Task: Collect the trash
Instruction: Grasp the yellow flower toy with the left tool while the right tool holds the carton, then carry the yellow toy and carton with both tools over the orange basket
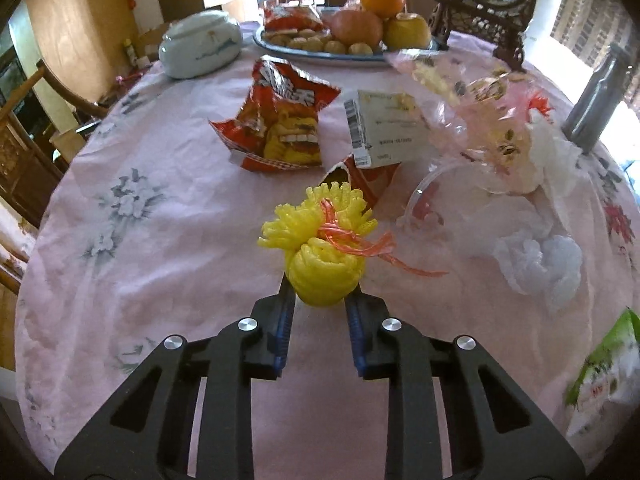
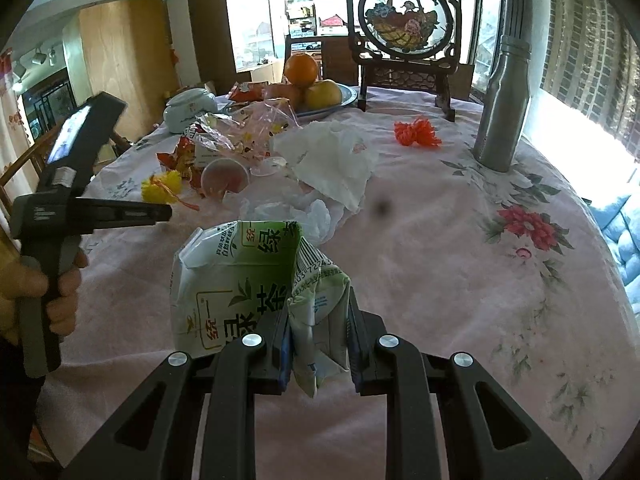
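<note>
My left gripper (image 1: 320, 292) is shut on a yellow foam fruit net (image 1: 320, 248) tied with a red string, held just above the pink tablecloth (image 1: 160, 260). My right gripper (image 2: 320, 312) is shut on a crushed green tea carton (image 2: 248, 280); that carton also shows in the left wrist view (image 1: 604, 372). The left gripper's body (image 2: 100, 216) and the yellow net (image 2: 162, 186) show at the left of the right wrist view. Other trash lies ahead: a red snack bag (image 1: 280, 120), a white labelled box (image 1: 384, 128), clear plastic wrappers (image 1: 480, 120), white tissue (image 2: 336, 160) and an orange foam net (image 2: 416, 132).
A fruit plate (image 1: 344, 56) with oranges and apples, a pale lidded ceramic jar (image 1: 200, 48), a carved decorative screen (image 2: 404, 40) and a tall metal bottle (image 2: 504, 108) stand at the table's far side. Wooden chairs (image 1: 24, 120) ring the left edge.
</note>
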A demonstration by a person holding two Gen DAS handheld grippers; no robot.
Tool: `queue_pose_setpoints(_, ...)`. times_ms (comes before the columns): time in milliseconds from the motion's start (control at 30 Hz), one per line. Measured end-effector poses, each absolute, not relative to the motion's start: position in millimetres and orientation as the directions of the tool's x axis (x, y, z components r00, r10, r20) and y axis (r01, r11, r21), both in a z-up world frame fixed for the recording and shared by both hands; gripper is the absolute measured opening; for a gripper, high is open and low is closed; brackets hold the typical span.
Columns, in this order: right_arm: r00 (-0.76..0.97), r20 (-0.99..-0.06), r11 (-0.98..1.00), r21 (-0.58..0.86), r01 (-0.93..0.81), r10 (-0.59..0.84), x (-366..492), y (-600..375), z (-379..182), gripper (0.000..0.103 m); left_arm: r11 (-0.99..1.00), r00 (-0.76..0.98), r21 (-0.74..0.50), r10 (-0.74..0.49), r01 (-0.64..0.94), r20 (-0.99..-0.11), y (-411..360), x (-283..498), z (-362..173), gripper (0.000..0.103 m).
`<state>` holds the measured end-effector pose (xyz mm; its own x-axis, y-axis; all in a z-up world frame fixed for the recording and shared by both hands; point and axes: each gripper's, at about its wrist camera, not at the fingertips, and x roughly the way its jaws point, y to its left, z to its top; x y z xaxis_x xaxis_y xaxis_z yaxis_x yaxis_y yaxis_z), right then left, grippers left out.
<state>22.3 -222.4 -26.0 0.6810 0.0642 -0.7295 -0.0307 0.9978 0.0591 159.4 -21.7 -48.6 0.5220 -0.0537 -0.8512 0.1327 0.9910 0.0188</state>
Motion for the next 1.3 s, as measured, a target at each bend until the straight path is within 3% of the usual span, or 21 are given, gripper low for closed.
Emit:
queue_pose_setpoints(300, 0.695, -0.718, 0.999, 0.018, -0.039, 0.041, 12, -213, -15, 0.023, 0.981, 0.617, -0.003, -0.125, 0.194, -0.777, 8, 93, -13, 0.026)
queue_pose_setpoints(633, 0.719, -0.689, 0.992, 0.008, -0.123, 0.095, -10, -172, 6, 0.023, 0.986, 0.708, 0.002, -0.116, 0.164, -0.697, 60, 9, 23, 0.026)
queue_pose_setpoints(1000, 0.716, -0.672, 0.965, -0.009, -0.260, 0.187, -43, -101, 22, 0.022, 0.999, 0.756, -0.004, -0.032, 0.038, -0.654, 118, -66, 30, 0.026)
queue_pose_setpoints(1300, 0.641, -0.663, 0.871, 0.035, -0.489, 0.386, -69, 0, 31, 0.022, 0.987, 0.756, -0.007, 0.119, -0.162, -0.644, 191, -135, 25, 0.026)
